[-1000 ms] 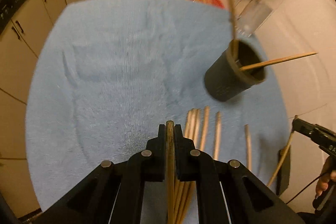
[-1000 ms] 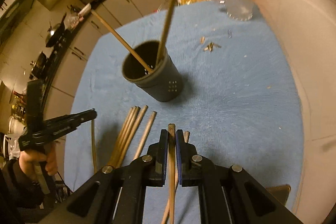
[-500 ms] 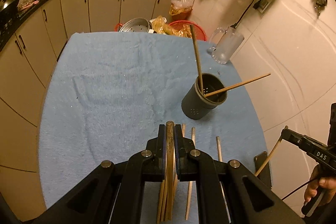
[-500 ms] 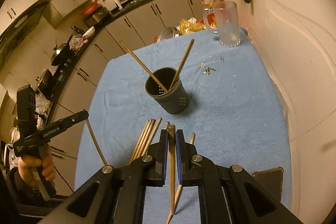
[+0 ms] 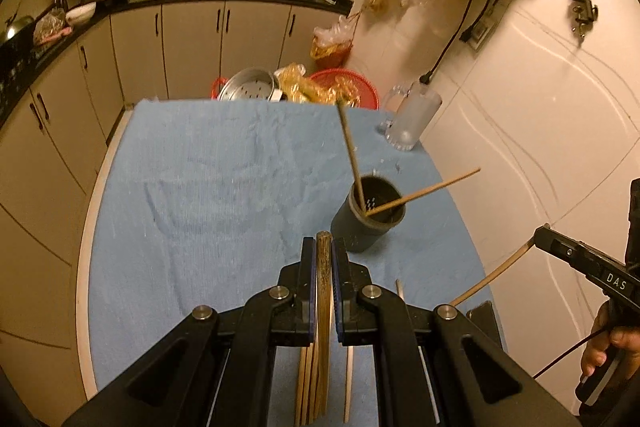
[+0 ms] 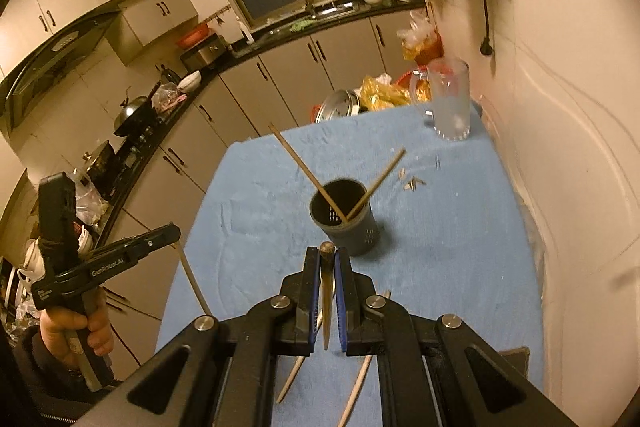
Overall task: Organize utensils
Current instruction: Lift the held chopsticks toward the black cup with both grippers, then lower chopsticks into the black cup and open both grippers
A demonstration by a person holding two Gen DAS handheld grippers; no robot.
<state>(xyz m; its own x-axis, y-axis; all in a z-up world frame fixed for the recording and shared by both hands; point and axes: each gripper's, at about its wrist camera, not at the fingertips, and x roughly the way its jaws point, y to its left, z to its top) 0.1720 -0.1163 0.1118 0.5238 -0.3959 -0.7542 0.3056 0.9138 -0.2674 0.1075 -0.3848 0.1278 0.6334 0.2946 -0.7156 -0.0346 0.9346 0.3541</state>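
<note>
A dark perforated holder [image 5: 368, 223] [image 6: 352, 227] stands upright on the blue towel [image 5: 208, 195] with two chopsticks leaning out of it. My left gripper [image 5: 323, 245] is shut on one wooden chopstick [image 5: 323, 279], held above the towel just short of the holder. My right gripper [image 6: 327, 255] is likewise shut on a chopstick [image 6: 327, 291]. Several loose chopsticks [image 5: 312, 379] [image 6: 356, 391] lie on the towel under the fingers. Each view shows the other gripper from the side: the right gripper [image 5: 538, 235] and the left gripper [image 6: 176, 229], each with a chopstick hanging from its tip.
A glass mug [image 5: 412, 119] [image 6: 450, 103] stands at the towel's far right corner by the white wall. Beyond the far edge are a metal steamer [image 5: 250, 87] and a red basket [image 5: 348, 83]. Small scraps [image 6: 412, 181] lie near the holder. A dark flat object [image 5: 484, 315] sits at the near right corner.
Both grippers have risen and tipped upward, each lifting its chopstick off the towel. The holder and table now look smaller and farther, and more of the kitchen shows.
</note>
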